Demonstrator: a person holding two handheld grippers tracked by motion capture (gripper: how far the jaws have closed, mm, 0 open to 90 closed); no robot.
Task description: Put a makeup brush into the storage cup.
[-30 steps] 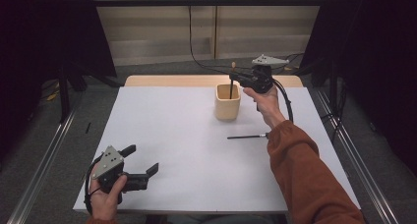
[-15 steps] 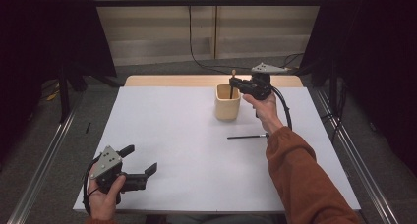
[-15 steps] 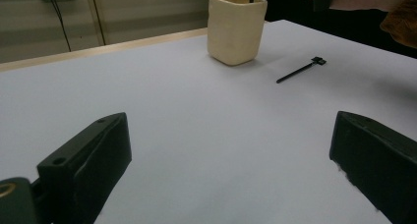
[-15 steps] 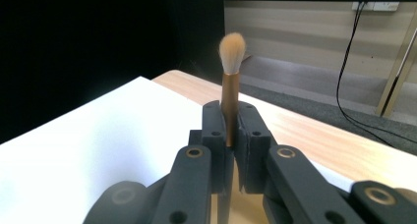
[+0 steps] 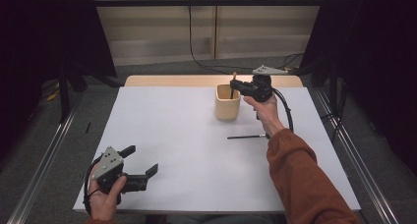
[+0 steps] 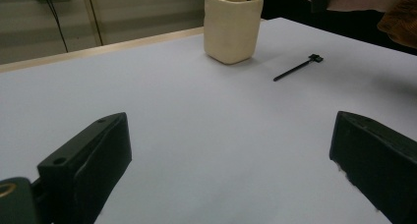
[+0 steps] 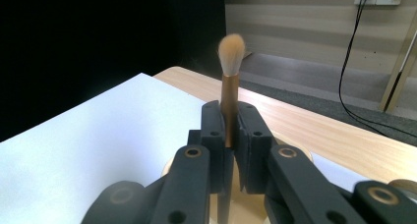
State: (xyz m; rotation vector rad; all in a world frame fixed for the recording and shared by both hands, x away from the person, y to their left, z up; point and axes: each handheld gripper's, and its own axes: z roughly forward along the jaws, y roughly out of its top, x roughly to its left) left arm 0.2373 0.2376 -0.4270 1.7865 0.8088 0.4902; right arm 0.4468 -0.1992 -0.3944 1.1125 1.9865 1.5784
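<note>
Right gripper (image 7: pixel 230 135) clamped on upright brush (image 7: pixel 230 76), handle down over the cup (image 5: pixel 227 102), ready to stand it inside. Left gripper (image 5: pixel 140 166) wide open, empty, parked.

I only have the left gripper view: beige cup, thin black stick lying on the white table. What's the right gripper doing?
Observer: The right gripper is shut on a makeup brush, bristles up, as the right gripper view shows.
Operator: Where is it relative to the cup?
Observer: In the high view it sits right over the beige cup, with the brush's lower end pointing into it. Whether it touches the bottom I cannot tell.
Operator: And my own gripper from above?
Observer: The left gripper is open near the table's front left corner, held in the person's hand, nothing between its jaws. The black stick lies apart from it, close to the person's right sleeve.
</note>
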